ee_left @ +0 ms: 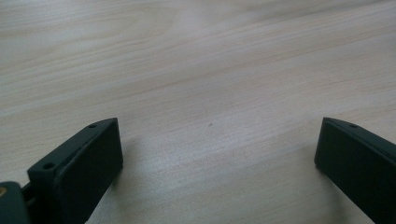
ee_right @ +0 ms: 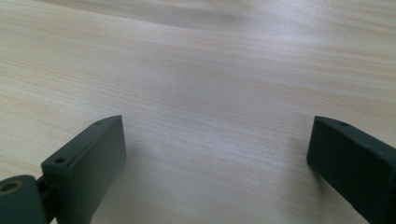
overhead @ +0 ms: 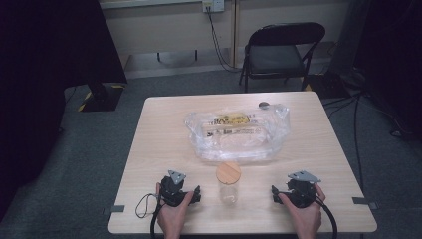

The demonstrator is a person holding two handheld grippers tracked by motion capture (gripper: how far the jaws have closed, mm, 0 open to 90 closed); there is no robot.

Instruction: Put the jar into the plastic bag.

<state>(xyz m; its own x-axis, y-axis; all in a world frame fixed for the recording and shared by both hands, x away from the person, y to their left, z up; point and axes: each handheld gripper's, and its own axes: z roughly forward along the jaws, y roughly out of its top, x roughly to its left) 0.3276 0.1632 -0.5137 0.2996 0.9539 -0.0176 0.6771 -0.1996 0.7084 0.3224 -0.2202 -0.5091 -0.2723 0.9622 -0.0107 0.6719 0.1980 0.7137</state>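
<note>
A clear glass jar with a round wooden lid stands near the table's front edge, midway between my two grippers. My left gripper rests on the table to the jar's left, held by a hand. Its jaws stand wide open over bare wood. My right gripper lies to the jar's right, also in a hand. In the right gripper view its jaws are wide apart with nothing between them. A crumpled clear plastic bag with yellow-labelled contents lies behind the jar.
The light wooden table carries a small dark round object at its far edge. A black folding chair stands beyond the table. Tape marks sit at the front corners. Cables trail on the floor at the right.
</note>
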